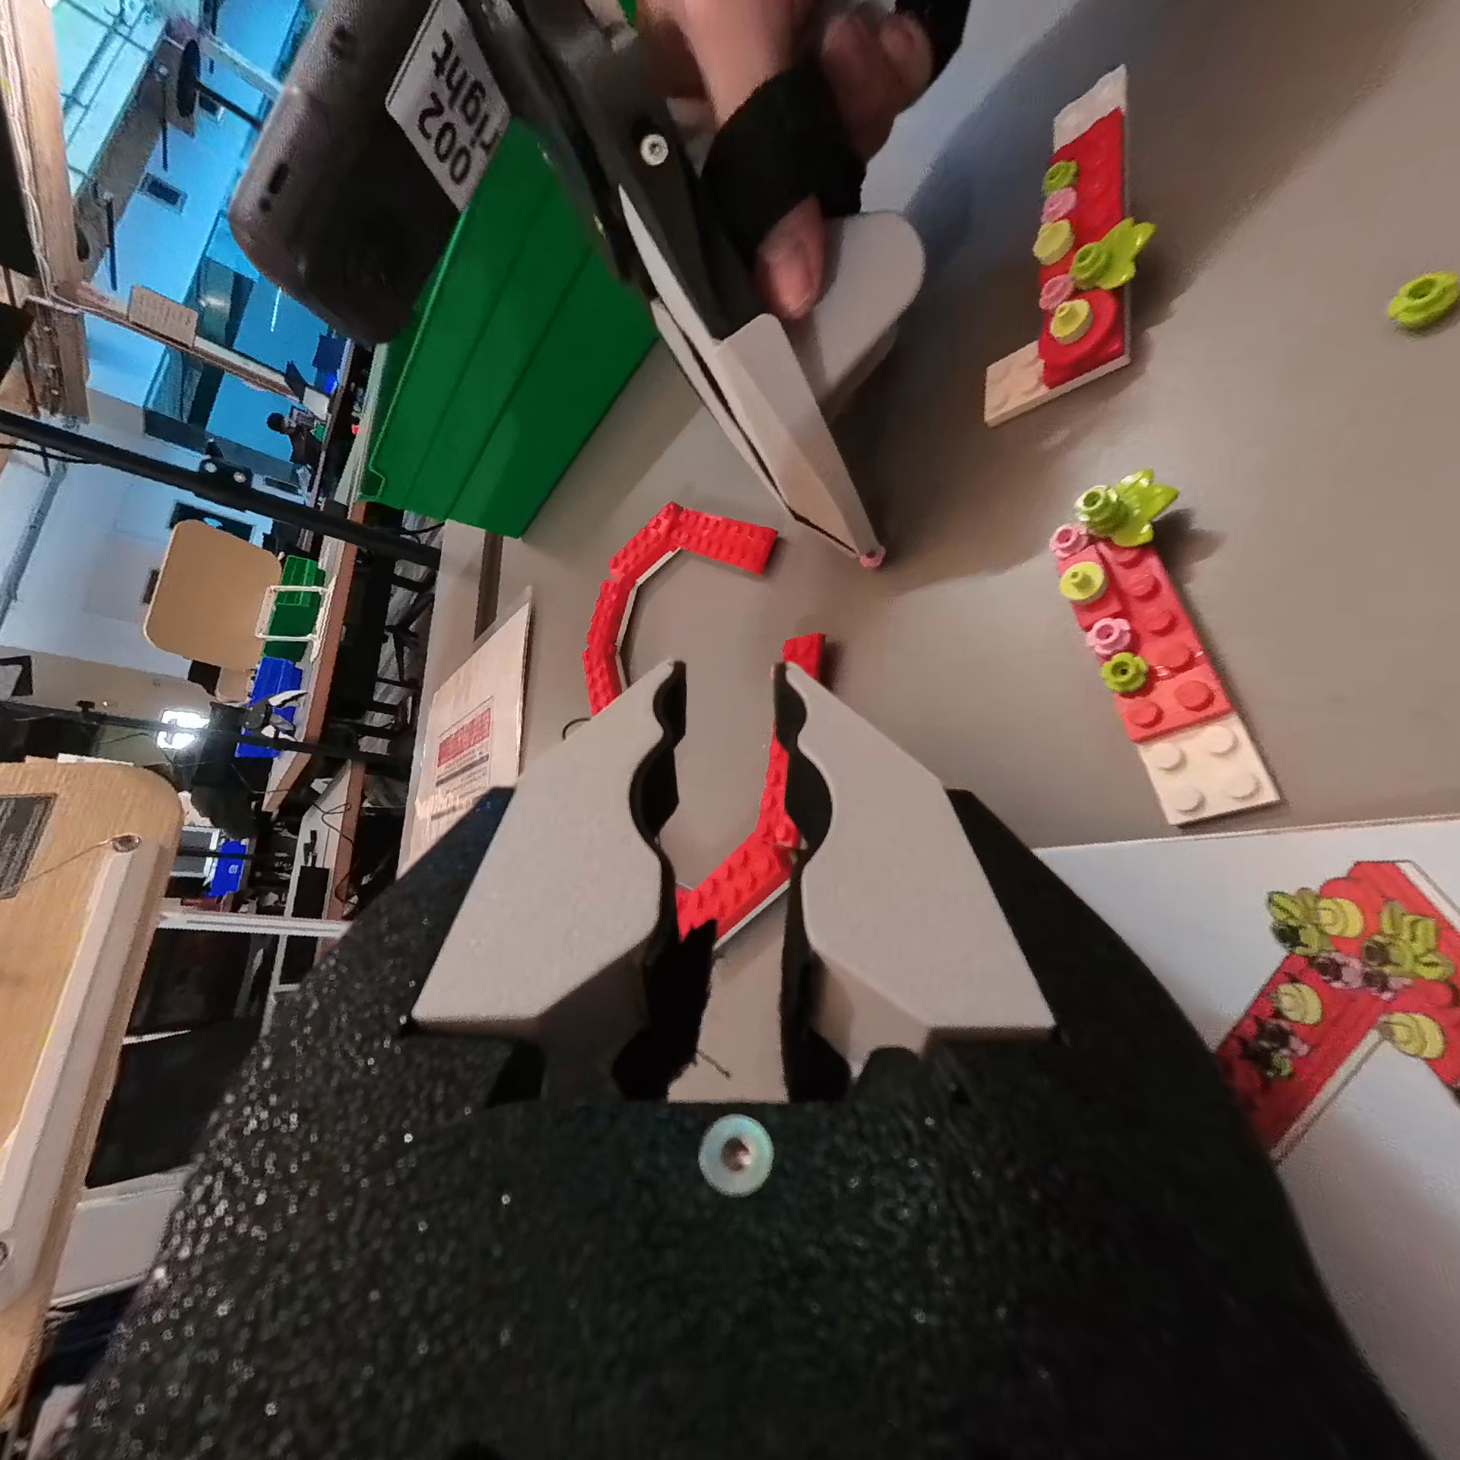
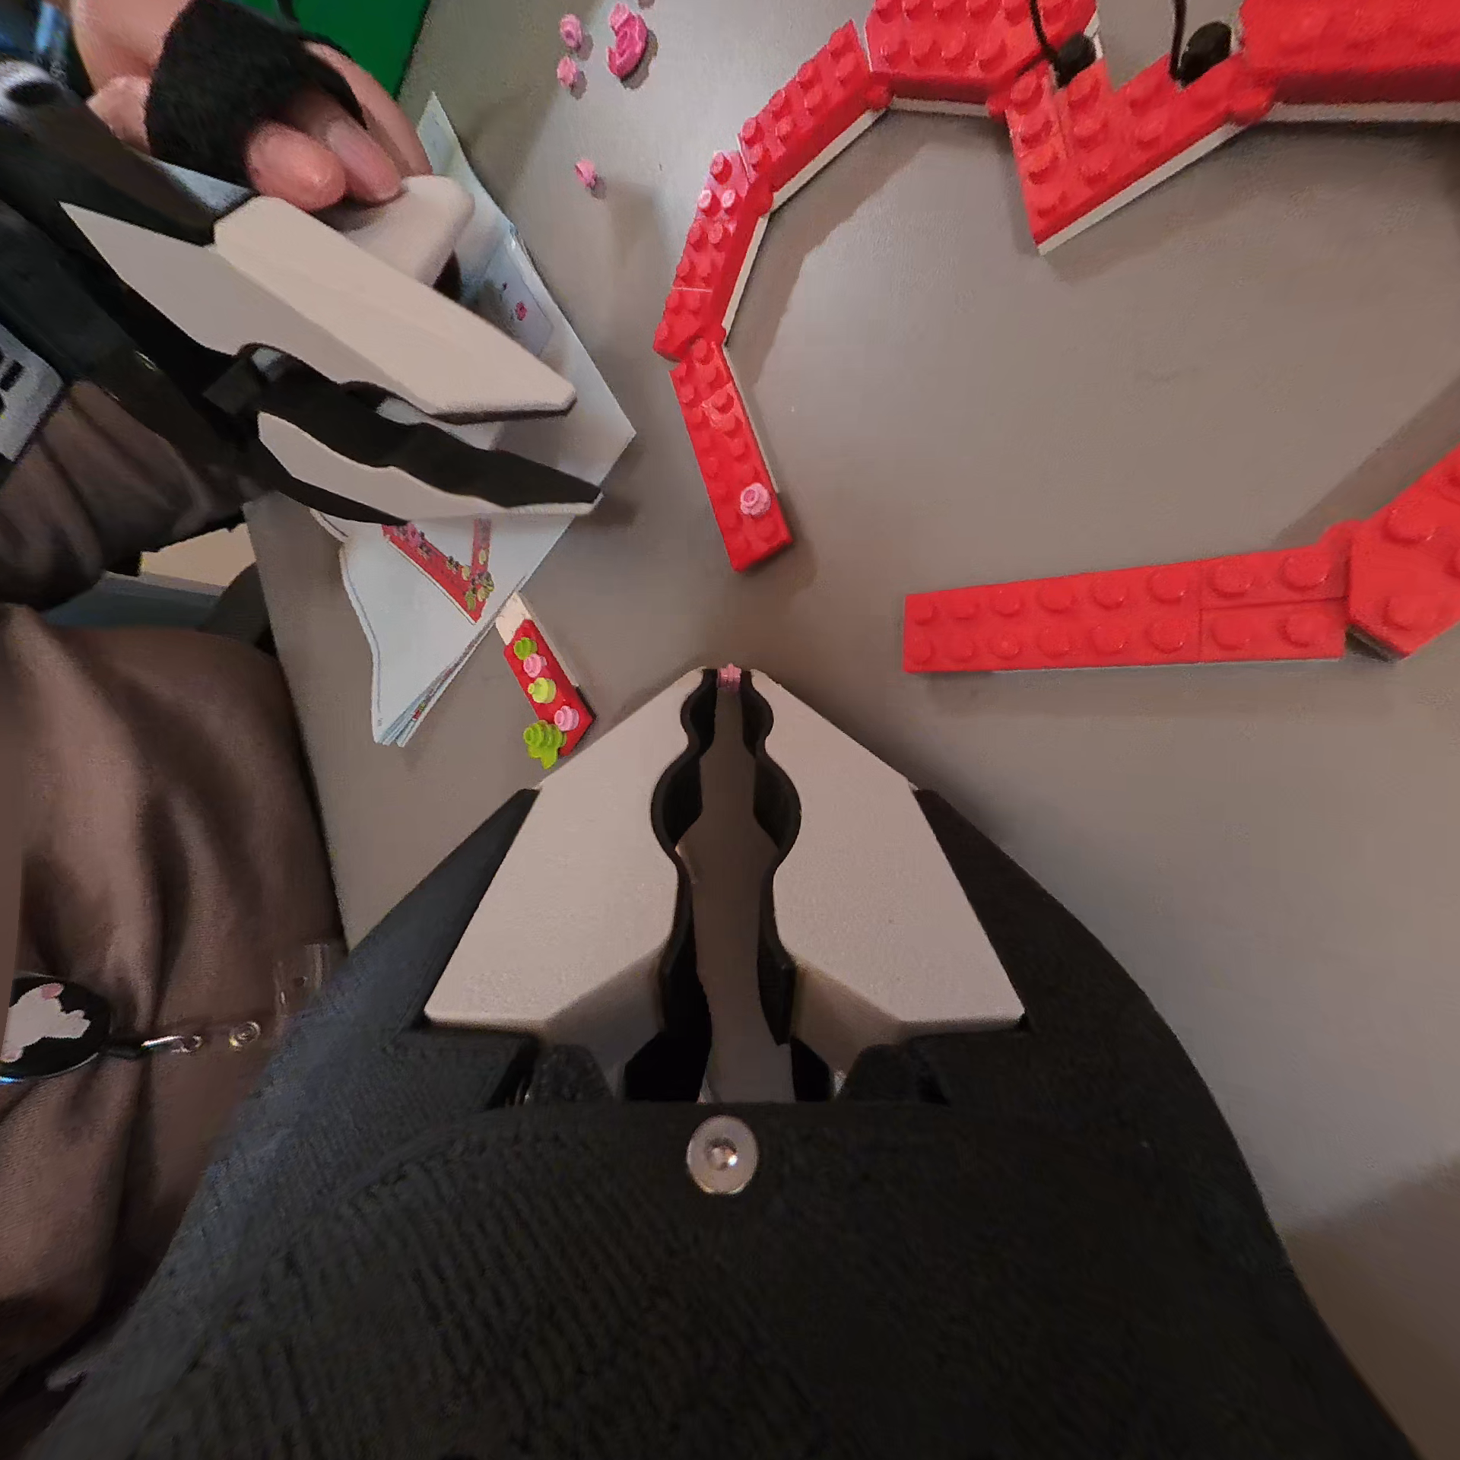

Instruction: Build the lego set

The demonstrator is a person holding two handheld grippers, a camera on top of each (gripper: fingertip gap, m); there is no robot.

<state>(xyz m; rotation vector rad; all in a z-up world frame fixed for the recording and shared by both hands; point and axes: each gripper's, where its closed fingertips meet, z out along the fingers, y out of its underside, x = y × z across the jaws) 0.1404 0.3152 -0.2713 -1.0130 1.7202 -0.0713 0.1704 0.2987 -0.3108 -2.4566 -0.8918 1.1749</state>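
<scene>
My right gripper [image 2: 728, 675] is shut on a tiny pink flower piece [image 2: 728, 674] at its fingertips, low over the grey table. It also shows in the left wrist view [image 1: 867, 555], with the pink flower [image 1: 869, 559] at its tip. A red lego frame [image 2: 731, 442] lies ahead in open arms; one arm end bears a pink flower [image 2: 754, 499], and another arm [image 2: 1122, 624] lies to the right. My left gripper [image 1: 728, 671] is open and empty, hovering above the red frame [image 1: 735, 877]. It shows in the right wrist view [image 2: 581, 450] at the upper left.
Two red-and-white strips with lime and pink flowers [image 1: 1086, 245] [image 1: 1145, 656] lie on the table, and a loose lime piece [image 1: 1422, 299]. An instruction booklet [image 1: 1303, 987] [image 2: 427, 624] is nearby. Loose pink flowers [image 2: 628, 39] lie far off. A green bin [image 1: 506, 355] stands behind.
</scene>
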